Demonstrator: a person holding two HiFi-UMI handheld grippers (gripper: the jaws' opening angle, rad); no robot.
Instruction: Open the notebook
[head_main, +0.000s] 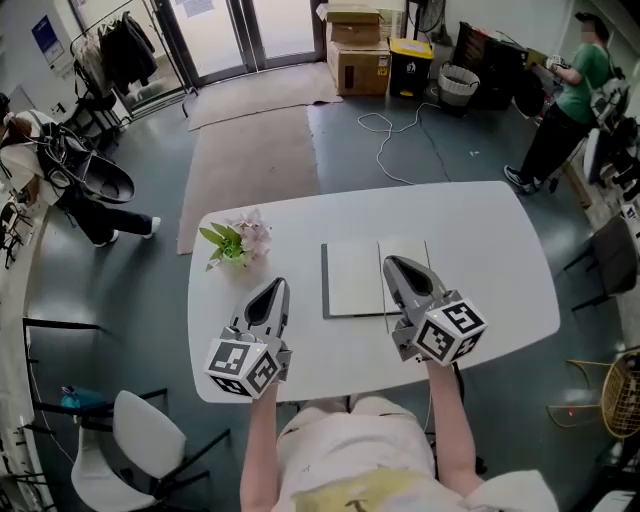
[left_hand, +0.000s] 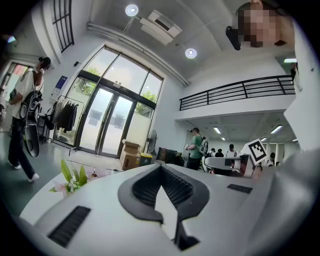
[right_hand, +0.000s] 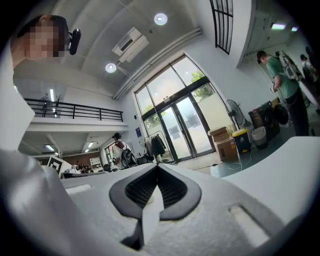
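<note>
The left gripper (head_main: 274, 288), jaws pressed together on nothing, hovers over the white desk (head_main: 212, 300) beside a small flower sprig (head_main: 236, 240), while the notebook (head_main: 352, 278) lies flat at mid-desk, its right side beneath the likewise closed, empty right gripper (head_main: 393, 264).
</note>
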